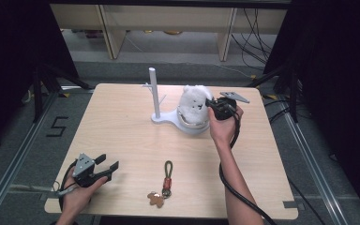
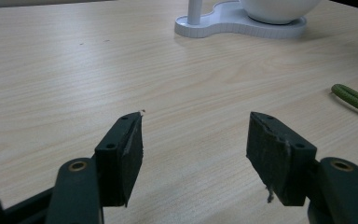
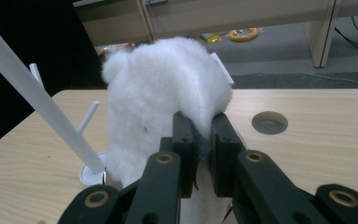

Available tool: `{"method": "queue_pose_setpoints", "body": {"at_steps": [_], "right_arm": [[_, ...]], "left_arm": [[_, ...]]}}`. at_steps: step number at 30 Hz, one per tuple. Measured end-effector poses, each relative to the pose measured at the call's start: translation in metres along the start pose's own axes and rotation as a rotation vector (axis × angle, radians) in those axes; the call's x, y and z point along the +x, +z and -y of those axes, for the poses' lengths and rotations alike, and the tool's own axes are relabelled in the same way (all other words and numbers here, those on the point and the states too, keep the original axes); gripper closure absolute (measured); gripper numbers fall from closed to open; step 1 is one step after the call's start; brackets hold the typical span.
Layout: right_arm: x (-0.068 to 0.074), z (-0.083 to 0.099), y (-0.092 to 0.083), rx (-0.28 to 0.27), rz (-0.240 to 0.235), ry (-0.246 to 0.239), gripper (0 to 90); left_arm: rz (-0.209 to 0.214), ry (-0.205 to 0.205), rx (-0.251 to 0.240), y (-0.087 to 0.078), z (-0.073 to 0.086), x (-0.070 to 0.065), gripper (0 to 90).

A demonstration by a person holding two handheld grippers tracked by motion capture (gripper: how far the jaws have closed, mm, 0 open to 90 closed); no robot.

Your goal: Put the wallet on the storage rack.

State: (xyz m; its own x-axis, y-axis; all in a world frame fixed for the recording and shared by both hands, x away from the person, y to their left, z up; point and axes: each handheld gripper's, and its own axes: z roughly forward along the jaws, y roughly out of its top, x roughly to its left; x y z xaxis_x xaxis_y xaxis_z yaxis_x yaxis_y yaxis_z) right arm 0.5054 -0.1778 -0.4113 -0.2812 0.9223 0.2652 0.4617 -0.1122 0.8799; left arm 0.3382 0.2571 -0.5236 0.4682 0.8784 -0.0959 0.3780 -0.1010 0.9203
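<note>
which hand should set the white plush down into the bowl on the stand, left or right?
Right. The right gripper is already shut on the white plush just over the bowl. The left gripper sits open at the near table edge, far off.

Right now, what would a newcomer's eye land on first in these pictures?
The white plush toy at the table's far side, pinched by the right gripper over the stand's bowl. Then the white peg stand beside it, and the keychain near the front edge.
</note>
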Motion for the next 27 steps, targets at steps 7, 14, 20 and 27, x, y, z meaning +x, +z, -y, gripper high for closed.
{"method": "queue_pose_setpoints", "body": {"at_steps": [7, 14, 20, 27], "right_arm": [[-0.007, 0.006, 0.005, -0.001, 0.033, -0.030, 78.5], [-0.006, 0.006, 0.006, 0.030, 0.052, -0.036, 72.0], [-0.009, 0.004, 0.005, 0.022, 0.051, -0.073, 62.4], [-0.008, -0.003, -0.007, -0.007, 0.016, -0.067, 52.4]], "left_arm": [[-0.001, 0.004, 0.005, 0.000, 0.000, 0.000, 35.8], [-0.001, 0.003, 0.006, 0.000, 0.000, 0.000, 35.7], [0.001, 0.000, 0.005, 0.000, 0.000, 0.000, 35.7], [0.004, -0.005, 0.001, 0.000, 0.000, 0.000, 35.3]]}}
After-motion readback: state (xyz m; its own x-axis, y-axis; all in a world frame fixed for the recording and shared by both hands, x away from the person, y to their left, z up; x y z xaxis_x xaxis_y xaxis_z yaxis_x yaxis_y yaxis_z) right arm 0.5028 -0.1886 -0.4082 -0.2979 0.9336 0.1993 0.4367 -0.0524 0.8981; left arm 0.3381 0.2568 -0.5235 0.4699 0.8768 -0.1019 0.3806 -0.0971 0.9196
